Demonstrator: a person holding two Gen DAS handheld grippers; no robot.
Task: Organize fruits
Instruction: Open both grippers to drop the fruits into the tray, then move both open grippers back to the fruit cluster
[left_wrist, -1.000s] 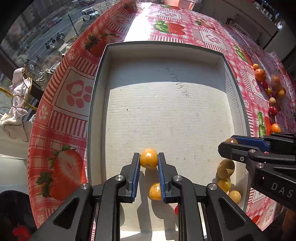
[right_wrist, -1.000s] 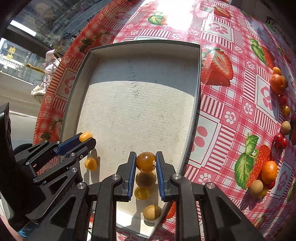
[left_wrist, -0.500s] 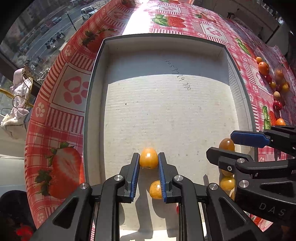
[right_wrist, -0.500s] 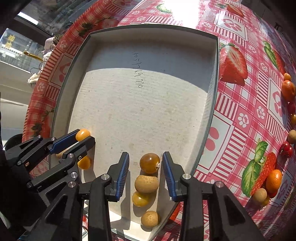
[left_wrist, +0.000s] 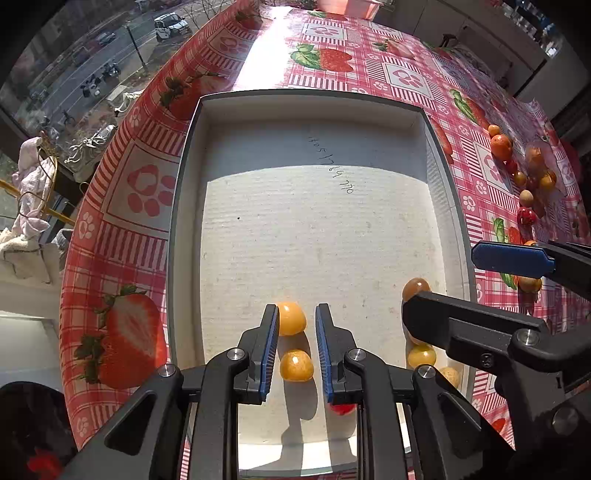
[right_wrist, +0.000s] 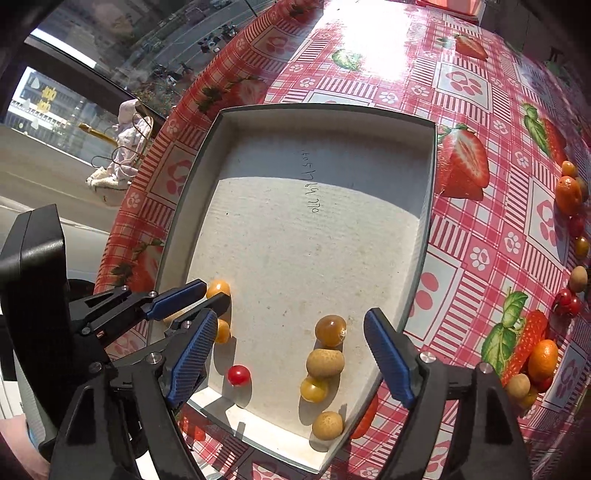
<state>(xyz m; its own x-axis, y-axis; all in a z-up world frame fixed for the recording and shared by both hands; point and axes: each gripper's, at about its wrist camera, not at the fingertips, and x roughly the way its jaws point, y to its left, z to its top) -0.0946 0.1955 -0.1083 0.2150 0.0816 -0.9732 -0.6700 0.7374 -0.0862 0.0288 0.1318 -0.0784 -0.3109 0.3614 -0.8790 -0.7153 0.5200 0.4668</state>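
Observation:
A shallow white tray (left_wrist: 317, 118) (right_wrist: 424, 229) lies on the strawberry tablecloth. My left gripper (left_wrist: 295, 323) is open over its near left part; a yellow-orange fruit (left_wrist: 291, 318) lies between its fingers, touching the left one, with a second one (left_wrist: 296, 365) just behind. My right gripper (right_wrist: 291, 343) is wide open and empty above a brown-amber fruit (right_wrist: 330, 329), a tan fruit (right_wrist: 325, 363), a yellow fruit (right_wrist: 314, 388) and another tan fruit (right_wrist: 327, 425). A red cherry tomato (right_wrist: 238, 374) lies near the tray's front.
Several loose fruits lie on the cloth at the right: an orange one (left_wrist: 501, 146) (right_wrist: 568, 195), red cherry tomatoes (right_wrist: 565, 301), an orange fruit (right_wrist: 542, 360) and tan ones (right_wrist: 517, 386). The table edge curves along the left, with a window beyond.
My right gripper has opened wide, released the brown-amber fruit into the tray and pulled back. My left gripper has opened and its yellow-orange fruit now rests on the tray floor.

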